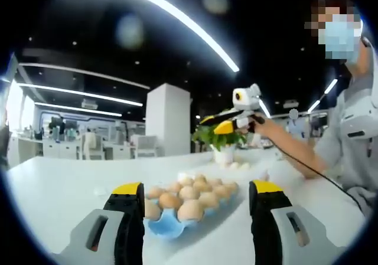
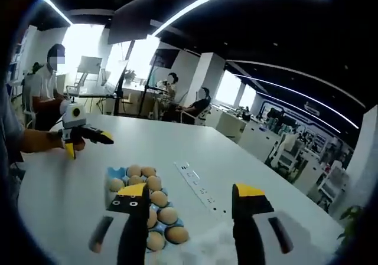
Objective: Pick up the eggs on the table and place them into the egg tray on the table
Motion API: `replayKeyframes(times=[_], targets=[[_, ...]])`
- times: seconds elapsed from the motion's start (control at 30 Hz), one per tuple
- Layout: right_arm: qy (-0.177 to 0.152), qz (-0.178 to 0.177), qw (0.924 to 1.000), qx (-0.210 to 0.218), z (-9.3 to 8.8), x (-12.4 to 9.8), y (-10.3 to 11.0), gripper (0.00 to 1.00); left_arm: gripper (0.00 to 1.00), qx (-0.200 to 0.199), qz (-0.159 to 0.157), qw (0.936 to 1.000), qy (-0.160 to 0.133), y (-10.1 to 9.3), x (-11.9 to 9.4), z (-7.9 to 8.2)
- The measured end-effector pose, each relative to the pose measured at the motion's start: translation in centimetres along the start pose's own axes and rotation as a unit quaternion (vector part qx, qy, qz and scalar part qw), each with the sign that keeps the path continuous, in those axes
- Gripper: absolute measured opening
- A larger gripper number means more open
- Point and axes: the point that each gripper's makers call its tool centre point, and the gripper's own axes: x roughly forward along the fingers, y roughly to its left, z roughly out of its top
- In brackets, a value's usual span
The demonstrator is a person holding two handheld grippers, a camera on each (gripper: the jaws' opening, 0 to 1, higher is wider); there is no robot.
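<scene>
A blue egg tray (image 1: 162, 226) holding several brown eggs (image 1: 190, 193) lies on the white table (image 1: 59, 188), just beyond my left gripper (image 1: 196, 188). That gripper's yellow-tipped jaws stand wide open and hold nothing. A few pale loose eggs (image 1: 238, 166) lie on the table by a plant pot. My right gripper (image 1: 215, 124) hangs in the air above the pot, held in a person's hand. In the right gripper view the same tray (image 2: 117, 172) of eggs (image 2: 155, 183) lies below my right gripper (image 2: 189, 189), which is open and empty. The left gripper (image 2: 88, 145) hovers at the left, jaws apart.
A small potted plant (image 1: 223, 142) stands behind the tray. A white power strip (image 2: 198, 185) lies on the table to the right of the tray. The person (image 1: 348, 135) sits at the table's right side. Desks, chairs and other people are far behind.
</scene>
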Motion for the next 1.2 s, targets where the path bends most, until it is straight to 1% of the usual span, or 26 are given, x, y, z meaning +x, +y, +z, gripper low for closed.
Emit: replayKeyframes(times=[0.17,0.23,0.27,0.43,0.7,0.8,0.83,0.93,1.07,1.1,1.13,1.2], targets=[[-0.001,-0.008,1.0,0.0,-0.1,-0.6,-0.4,0.59,0.73,0.001,-0.001,1.0,-0.002,-0.1,0.0,0.1],[0.004,-0.022,0.9998,-0.002,-0.3,-1.1,-1.1,0.59,0.73,0.0,0.0,1.0,-0.003,0.0,0.0,0.2],[0.02,-0.037,0.9991,-0.004,-1.2,-1.6,-2.1,0.59,0.73,-0.002,0.001,1.0,-0.002,0.0,0.0,0.1],[0.045,-0.045,0.998,-0.007,-2.4,-2.1,-2.6,0.59,0.73,-0.002,-0.001,1.0,-0.003,-0.2,0.0,0.1],[0.056,-0.054,0.9969,-0.008,-2.9,-2.4,-3.3,0.58,0.73,-0.002,-0.002,1.0,-0.003,-0.2,0.0,0.1],[0.085,-0.079,0.9931,-0.019,-4.1,-3.0,-4.3,0.57,0.73,-0.002,-0.001,1.0,-0.003,-0.2,0.0,0.1],[0.092,-0.083,0.9921,-0.016,-4.5,-3.4,-4.6,0.56,0.73,-0.003,-0.002,1.0,-0.002,-0.2,0.0,0.1],[0.104,-0.087,0.9907,-0.005,-5.1,-4.0,-4.9,0.57,0.73,-0.004,-0.003,1.0,-0.003,-0.2,0.0,0.1],[0.118,-0.096,0.9884,-0.003,-5.8,-4.4,-5.5,0.58,0.73,-0.005,-0.003,1.0,-0.004,-0.3,0.0,0.1],[0.141,-0.102,0.9846,0.012,-7.1,-5.0,-6.2,0.59,0.73,-0.006,-0.004,1.0,-0.002,-0.3,0.1,0.0],[0.155,-0.101,0.9826,0.019,-7.9,-5.3,-6.4,0.59,0.73,-0.008,-0.007,0.9999,-0.001,-0.4,0.1,-0.1],[0.16,-0.104,0.9814,0.019,-8.1,-5.5,-6.5,0.58,0.73,-0.008,-0.009,0.9999,0.001,-0.5,0.2,-0.3]])
